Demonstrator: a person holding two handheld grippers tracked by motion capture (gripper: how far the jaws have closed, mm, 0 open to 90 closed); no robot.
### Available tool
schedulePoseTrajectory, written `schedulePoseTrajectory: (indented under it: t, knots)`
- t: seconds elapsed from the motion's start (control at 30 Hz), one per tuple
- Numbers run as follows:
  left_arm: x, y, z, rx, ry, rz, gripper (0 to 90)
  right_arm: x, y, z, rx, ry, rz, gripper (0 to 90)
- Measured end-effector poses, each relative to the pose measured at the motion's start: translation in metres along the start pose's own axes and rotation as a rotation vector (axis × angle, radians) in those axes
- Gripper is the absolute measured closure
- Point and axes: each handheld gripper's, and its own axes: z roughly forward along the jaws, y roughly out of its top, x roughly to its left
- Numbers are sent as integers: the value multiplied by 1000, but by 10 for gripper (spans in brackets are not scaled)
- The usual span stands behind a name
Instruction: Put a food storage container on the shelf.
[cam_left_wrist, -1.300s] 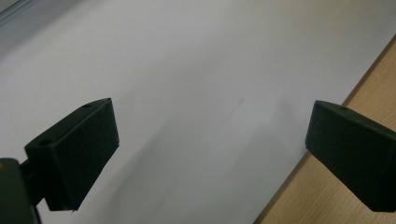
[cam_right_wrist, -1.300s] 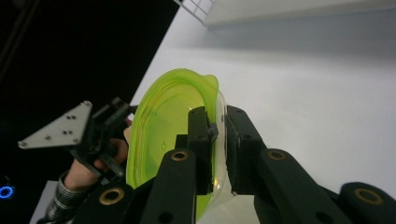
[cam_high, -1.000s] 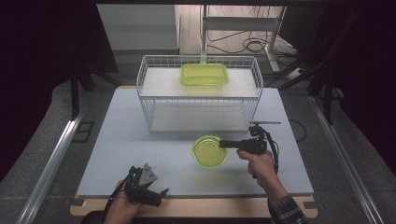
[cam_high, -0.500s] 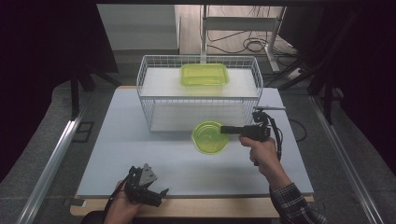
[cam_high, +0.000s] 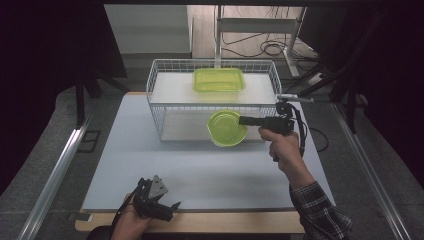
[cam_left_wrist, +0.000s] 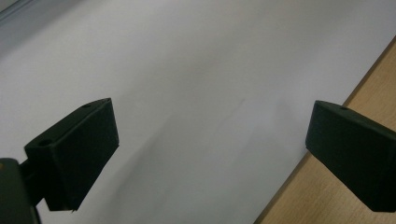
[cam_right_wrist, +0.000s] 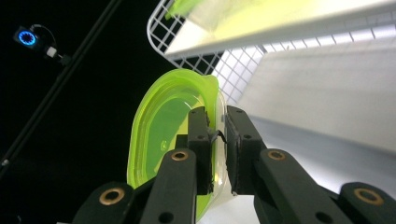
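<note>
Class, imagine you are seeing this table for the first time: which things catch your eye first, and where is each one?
The bright green round bowl stands out first, pinched by its rim in the right gripper in front of the white wire rack. A matching green rectangular container sits on the rack's top shelf. At the near edge of the table, the left gripper has its jaws open.

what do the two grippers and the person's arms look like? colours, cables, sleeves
Both are black, pistol-shaped handheld units. The left gripper carries a grey three-cornered plate on top and has blocky black jaw pads. The right gripper has brass-coloured pivot pins on its jaw links and trails a black cable. The right forearm wears a plaid sleeve.
</note>
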Motion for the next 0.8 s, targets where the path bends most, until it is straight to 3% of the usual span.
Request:
schedulePoseTrajectory:
  t: [0.8]
  knots:
    - [2, -1, -1, -3, -6, -16, 24, 42, 63, 7, -97, -32, -65, 809]
